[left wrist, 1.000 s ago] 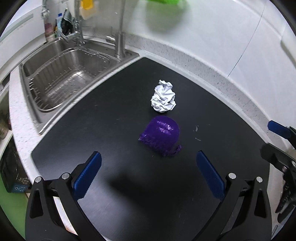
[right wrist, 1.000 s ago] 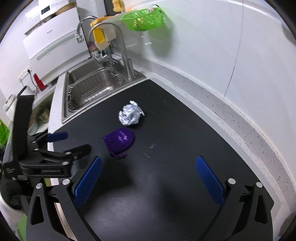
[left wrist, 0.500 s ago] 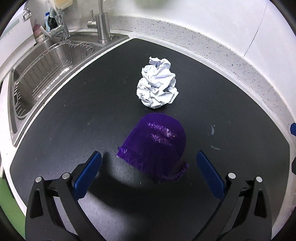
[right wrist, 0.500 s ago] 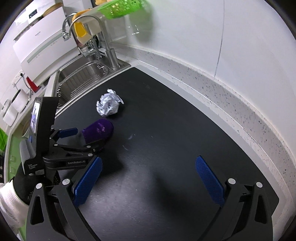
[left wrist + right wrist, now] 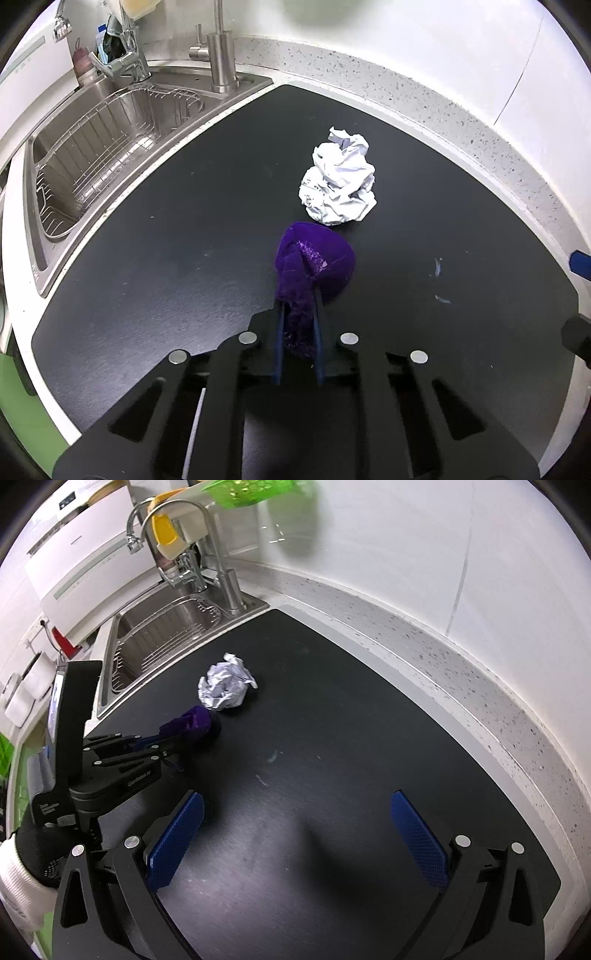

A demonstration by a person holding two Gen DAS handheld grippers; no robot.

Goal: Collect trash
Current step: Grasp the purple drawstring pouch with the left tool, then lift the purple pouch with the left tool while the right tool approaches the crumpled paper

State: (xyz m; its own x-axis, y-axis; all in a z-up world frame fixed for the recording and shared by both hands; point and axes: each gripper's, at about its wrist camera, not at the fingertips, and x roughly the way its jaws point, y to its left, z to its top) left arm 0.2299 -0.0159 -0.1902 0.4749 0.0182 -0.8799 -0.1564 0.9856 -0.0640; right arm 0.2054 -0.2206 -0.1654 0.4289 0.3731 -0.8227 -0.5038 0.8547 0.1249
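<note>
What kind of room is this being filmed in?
Most likely a home kitchen. A stainless steel sink with a wire rack in it is set into a speckled countertop, a tall faucet stands at its edge, and a green basket hangs on the white wall.

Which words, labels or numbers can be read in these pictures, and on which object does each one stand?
"GenRobot.AI": on the side of the left gripper, small, read with some doubt.
Small white print lower on the same gripper's body: too small to read.
Faint print on the crumpled white paper: too blurred to read.
Dark marking on the white appliance behind the sink: not legible.
No other text shows.
</note>
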